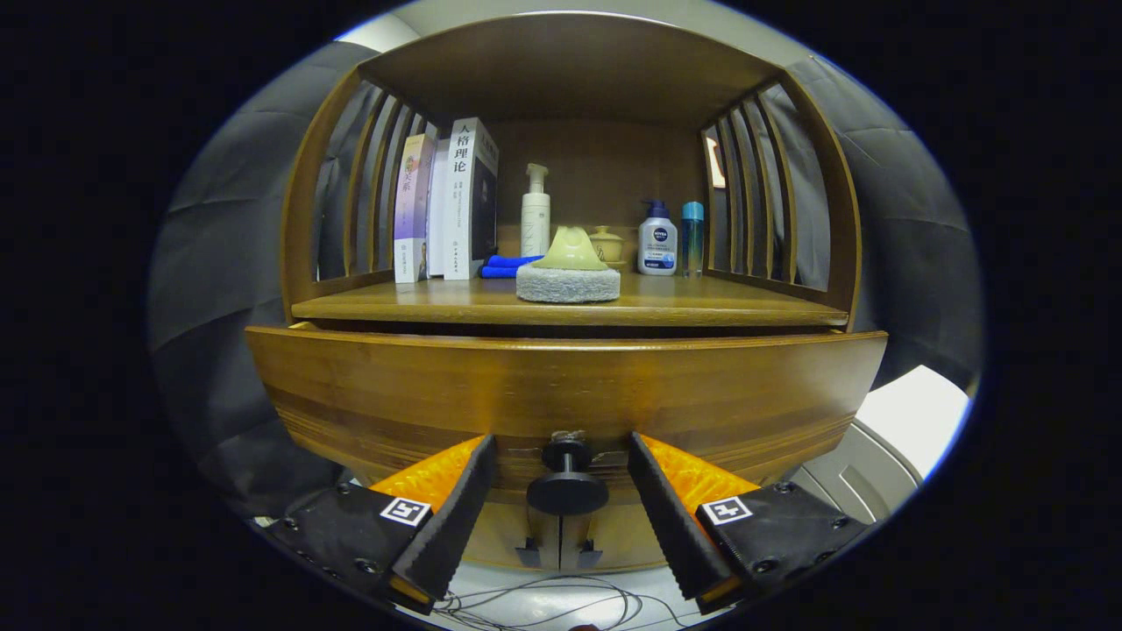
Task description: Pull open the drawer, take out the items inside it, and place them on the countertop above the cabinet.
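Drawer [561,386]: front slightly proud of cabinet.
Knob [567,482]: dark, between 2 fingers, untouched.
Gripper [562,460]: jaws spread wide.
Countertop [438,307]: sponge pad [568,279] near front edge.

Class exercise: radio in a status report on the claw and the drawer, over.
Claw open, fingers either side of drawer knob, not touching. Drawer front looks slightly out from the cabinet. Nothing between claw and knob.

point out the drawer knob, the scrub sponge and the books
drawer knob [567,491]: gripper view, on its round front disc, between the open jaws
scrub sponge [568,283]: gripper view, on its grey pad
books [445,206]: gripper view, on the spines
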`<state>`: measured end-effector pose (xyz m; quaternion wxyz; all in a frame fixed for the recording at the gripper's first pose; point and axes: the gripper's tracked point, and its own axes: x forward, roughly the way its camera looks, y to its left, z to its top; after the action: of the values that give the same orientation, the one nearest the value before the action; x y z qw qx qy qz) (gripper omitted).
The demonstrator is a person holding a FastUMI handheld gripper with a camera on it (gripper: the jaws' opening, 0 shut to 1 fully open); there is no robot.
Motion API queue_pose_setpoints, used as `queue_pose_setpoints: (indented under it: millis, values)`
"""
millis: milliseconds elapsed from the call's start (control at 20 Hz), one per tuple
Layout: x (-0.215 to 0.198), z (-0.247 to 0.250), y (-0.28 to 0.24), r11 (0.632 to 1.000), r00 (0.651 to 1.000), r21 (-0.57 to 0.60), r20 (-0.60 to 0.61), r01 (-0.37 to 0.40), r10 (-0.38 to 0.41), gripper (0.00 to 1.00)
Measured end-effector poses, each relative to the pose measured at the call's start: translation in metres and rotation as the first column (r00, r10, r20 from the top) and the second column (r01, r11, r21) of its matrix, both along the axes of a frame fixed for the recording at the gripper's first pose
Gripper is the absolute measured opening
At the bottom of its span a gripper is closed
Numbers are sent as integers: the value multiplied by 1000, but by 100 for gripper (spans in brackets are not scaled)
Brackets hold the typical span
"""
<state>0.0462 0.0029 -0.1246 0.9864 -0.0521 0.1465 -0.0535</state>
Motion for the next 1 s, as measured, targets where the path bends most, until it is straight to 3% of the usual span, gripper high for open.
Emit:
queue_pose_setpoints:
  millis: [750, 850, 1000]
  values:
    - [38, -4, -2, 1000, 1000, -13, 21, 16, -16, 97]
    - [35, -4, 5, 999, 999, -17, 5, -33, 33, 98]
    - [19, 35, 4, 998, 995, -26, 82, -52, 54, 98]
